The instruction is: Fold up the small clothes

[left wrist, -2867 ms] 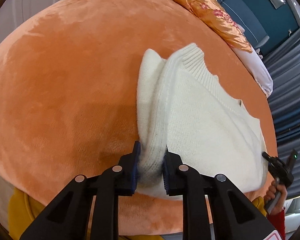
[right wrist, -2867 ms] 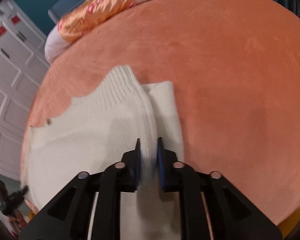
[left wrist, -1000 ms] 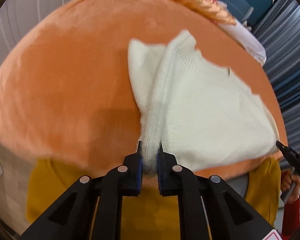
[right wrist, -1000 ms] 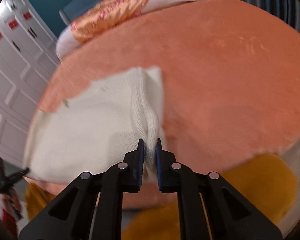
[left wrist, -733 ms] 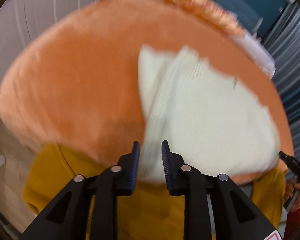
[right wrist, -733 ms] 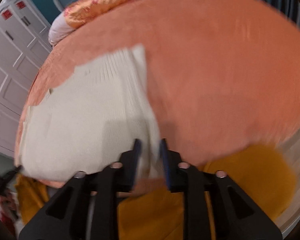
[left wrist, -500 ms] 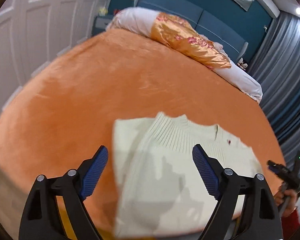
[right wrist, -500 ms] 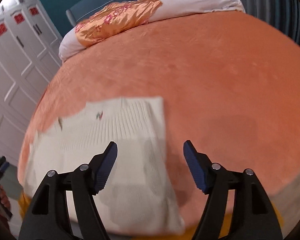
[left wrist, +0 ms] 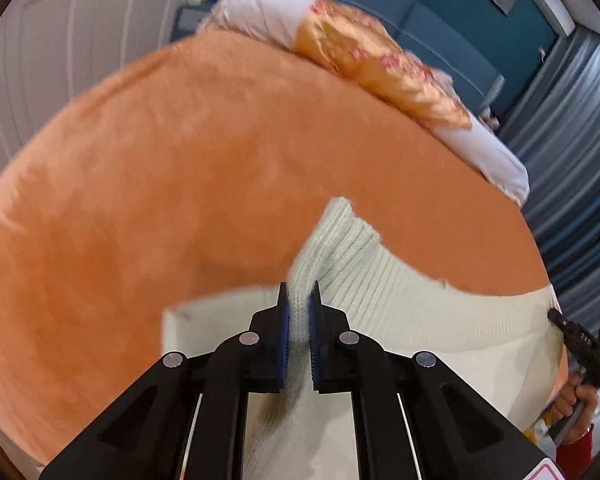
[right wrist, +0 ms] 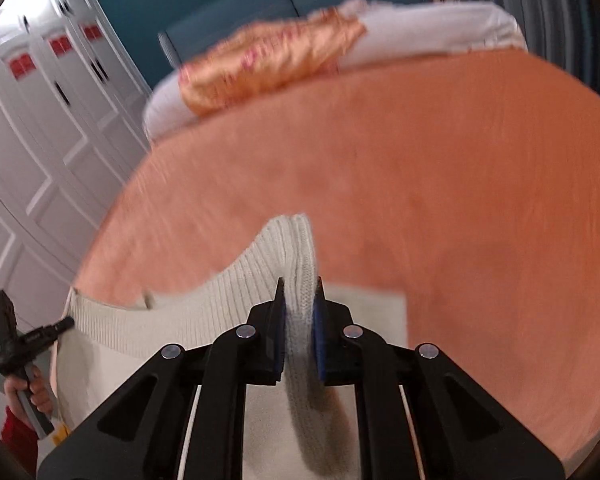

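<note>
Both grippers, wide open half a second ago, now pinch the cream knit sweater (left wrist: pixel 380 300) on the orange bed cover (left wrist: pixel 180 160): left gripper (left wrist: pixel 298 320), right gripper (right wrist: pixel 299 312). Lifting both evenly should keep the fold square.

Each fisheye camera sits just behind its own black fingers and looks forward and down along them, very close to the cream knit sweater (left wrist: pixel 380 300) on the orange blanket (left wrist: pixel 160 168). The left wrist view faces up the bed with the white wardrobe doors at its left edge, while the right wrist view (right wrist: pixel 260 264) has those doors on its left. Both views share the sweater, the blanket (right wrist: pixel 460 184) and the orange satin pillow (left wrist: pixel 380 68) (right wrist: pixel 268 64) at the head.
</note>
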{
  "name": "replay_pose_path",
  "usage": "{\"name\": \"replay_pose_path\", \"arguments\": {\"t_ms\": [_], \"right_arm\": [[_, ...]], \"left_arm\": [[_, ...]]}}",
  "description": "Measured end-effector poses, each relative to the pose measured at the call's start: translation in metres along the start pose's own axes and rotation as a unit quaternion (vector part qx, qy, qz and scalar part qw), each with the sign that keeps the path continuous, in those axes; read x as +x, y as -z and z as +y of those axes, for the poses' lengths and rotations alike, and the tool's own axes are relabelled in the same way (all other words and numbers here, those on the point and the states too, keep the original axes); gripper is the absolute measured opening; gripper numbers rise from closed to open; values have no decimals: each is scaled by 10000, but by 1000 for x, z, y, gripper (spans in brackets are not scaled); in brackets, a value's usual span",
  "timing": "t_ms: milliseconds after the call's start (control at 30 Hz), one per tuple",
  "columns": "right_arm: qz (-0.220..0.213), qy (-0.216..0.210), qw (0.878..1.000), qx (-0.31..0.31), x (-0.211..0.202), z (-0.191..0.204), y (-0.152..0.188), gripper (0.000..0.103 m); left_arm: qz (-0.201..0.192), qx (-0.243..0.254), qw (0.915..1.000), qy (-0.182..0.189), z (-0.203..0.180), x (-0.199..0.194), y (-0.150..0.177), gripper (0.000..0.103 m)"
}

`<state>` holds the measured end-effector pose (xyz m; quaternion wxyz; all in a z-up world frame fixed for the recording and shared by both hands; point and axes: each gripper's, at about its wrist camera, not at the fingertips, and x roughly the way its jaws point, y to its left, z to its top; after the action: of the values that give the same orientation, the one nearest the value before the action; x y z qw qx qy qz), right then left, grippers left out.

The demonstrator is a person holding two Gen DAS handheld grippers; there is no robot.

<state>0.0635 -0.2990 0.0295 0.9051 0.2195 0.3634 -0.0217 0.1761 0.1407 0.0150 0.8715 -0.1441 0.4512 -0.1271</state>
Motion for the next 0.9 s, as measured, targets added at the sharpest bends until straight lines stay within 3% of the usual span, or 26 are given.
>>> {"name": "replay_pose_path", "arguments": {"t_ms": [100,200,233,300,433,467,500,533,633,767,900], "right_arm": [[144,212,9996,66,29,-7,-5,11],[1096,588,9918,283,92,-32,19,12],[1299,707,9886,263,105,-36,28,12],[1017,757,9915,291,93,-33,31,16],[266,731,9967,245,33,-7,25,17],[158,524,9985,40,15,12,31,17],[168,321,9993,-108,8,26,38,17],[245,106,9993,-256,3,42,48,17],[809,-500,9916,-883,4,97,94,17],[1366,-503,9773,-1541,15,129,149,13],[1377,-61,9841,-1120,9,78,152,6]], "left_arm": [[260,124,9986,-451,5,32,-1,6],[843,137,9919,-939,17,80,21,10],[705,176,9921,-1025,16,81,25,12],[419,169,9928,-1108,12,67,28,20],[-162,376,9875,-1524,-11,13,30,24],[-305,427,9874,-1495,-18,3,32,32],[-461,513,9906,-1185,-35,-15,40,39],[-467,562,9930,-927,-48,-22,45,40],[54,992,9947,-274,-96,-17,82,41],[796,1679,9806,-625,-123,18,141,41],[774,1487,9831,-741,-92,10,156,42]]}}
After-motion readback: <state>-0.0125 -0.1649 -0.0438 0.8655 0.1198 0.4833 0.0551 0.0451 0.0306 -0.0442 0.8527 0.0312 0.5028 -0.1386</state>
